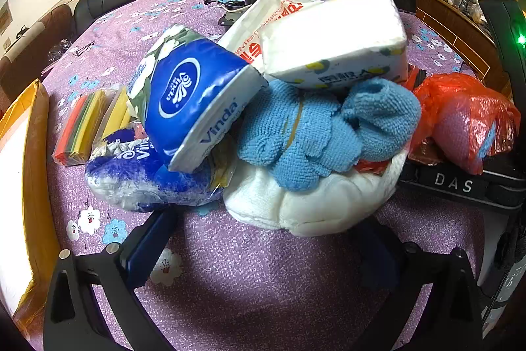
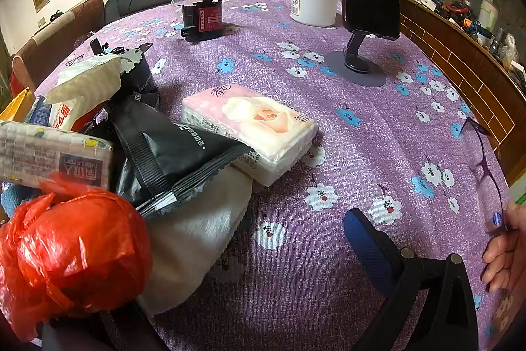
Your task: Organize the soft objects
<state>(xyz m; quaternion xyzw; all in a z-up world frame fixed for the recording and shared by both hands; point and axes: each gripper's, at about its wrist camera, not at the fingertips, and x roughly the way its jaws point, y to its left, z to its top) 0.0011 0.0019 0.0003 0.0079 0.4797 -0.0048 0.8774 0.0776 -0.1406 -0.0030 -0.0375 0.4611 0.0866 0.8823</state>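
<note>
Heap of soft goods on the purple floral surface (image 1: 263,268). Crumpled blue terry cloth (image 1: 315,134) tops the white folded towel (image 1: 312,206): light, limp, pinch a bunched fold. Left tongs (image 1: 263,239) apart, empty. Right tongs (image 2: 230,252): can't tell.

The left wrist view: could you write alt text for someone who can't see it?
A heap of soft goods on a purple floral tablecloth: a blue Vinda tissue pack, a blue towel on a white cloth, a white tissue pack on top. The open left gripper faces the heap, empty.
</note>
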